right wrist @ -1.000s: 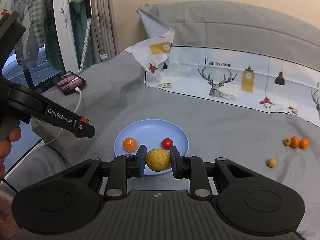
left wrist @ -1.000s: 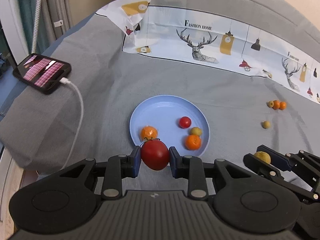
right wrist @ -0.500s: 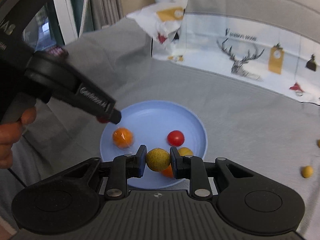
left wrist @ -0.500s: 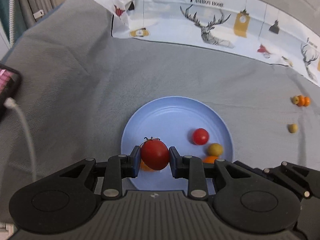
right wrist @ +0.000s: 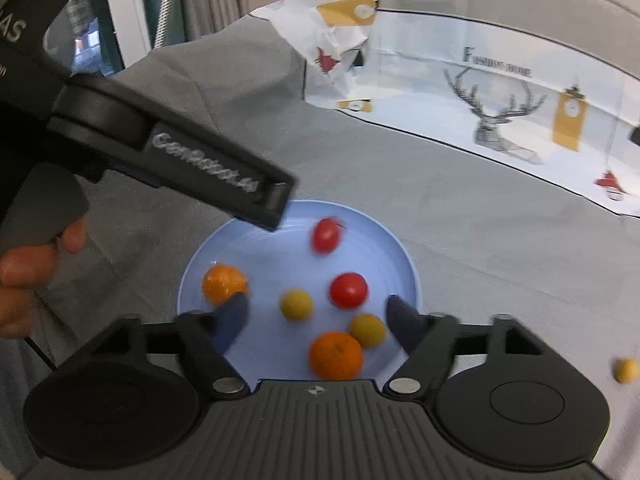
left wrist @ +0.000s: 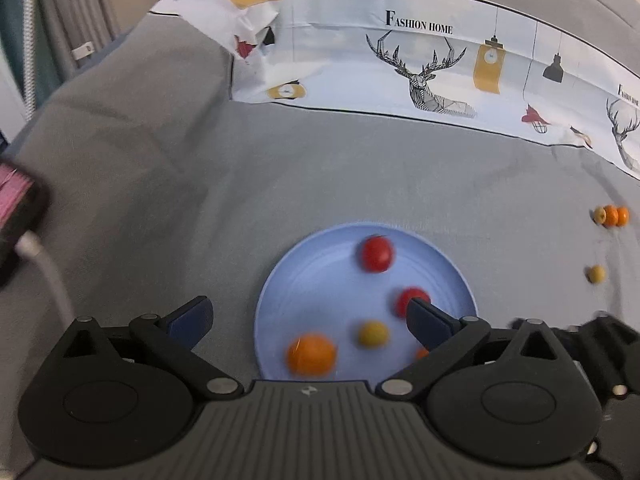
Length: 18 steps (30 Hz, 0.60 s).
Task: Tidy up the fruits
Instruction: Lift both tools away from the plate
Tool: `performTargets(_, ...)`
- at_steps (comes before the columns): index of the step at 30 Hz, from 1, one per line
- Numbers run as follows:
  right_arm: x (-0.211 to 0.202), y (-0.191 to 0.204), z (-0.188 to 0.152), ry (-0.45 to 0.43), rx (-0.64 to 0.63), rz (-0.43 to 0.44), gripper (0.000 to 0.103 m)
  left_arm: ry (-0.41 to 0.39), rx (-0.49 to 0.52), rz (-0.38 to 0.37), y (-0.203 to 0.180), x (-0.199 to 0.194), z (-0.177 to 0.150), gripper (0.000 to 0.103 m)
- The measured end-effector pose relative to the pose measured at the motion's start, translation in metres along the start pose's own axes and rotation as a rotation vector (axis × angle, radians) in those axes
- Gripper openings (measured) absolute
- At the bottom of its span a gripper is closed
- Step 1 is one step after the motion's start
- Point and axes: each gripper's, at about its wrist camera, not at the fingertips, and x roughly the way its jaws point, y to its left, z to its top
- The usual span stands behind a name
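Both grippers [left wrist: 308, 314] [right wrist: 316, 320] opening, empty, above plate [right wrist: 404, 258]; phone [left wrist: 18, 224] lies left

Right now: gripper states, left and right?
Left gripper: jaws opening, nothing between them.
Right gripper: jaws opening, nothing gripped, over the blue plate.

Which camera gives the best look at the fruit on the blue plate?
The right wrist view: all six fruits on the blue plate show there, including the big orange near the camera. The left wrist view hides that orange behind a gripper finger and half covers one tomato.
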Motion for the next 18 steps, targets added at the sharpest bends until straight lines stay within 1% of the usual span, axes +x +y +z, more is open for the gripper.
performTargets(2,-0.02,0.001,-0.008,0.02,0.01,-0.011,0.089,0.013,-0.012,0.002,0.002,-0.017,-0.012,0.103)
performTargets(6,-0.062,0.009,-0.027,0.053,0.036,-0.028,0.09,0.021,-0.04,0.02,0.005,-0.055,-0.039,0.103)
performTargets(8,-0.084,0.014,-0.035,0.047,0.054,-0.041,0.092,0.026,-0.059,0.032,0.006,-0.073,-0.053,0.103)
performTargets(10,-0.105,0.019,-0.042,0.029,0.061,-0.05,0.096,0.026,-0.082,0.046,0.006,-0.089,-0.069,0.103)
performTargets(13,-0.133,0.028,-0.05,-0.016,0.051,-0.082,0.097,0.024,-0.093,0.066,0.004,-0.106,-0.088,0.103)
performTargets(15,-0.148,0.032,-0.054,-0.047,0.045,-0.105,0.098,0.02,-0.096,0.068,0.003,-0.118,-0.099,0.103)
performTargets(18,-0.17,0.035,-0.061,-0.097,0.044,-0.126,0.098,-0.006,-0.091,0.061,-0.001,-0.138,-0.11,0.103)
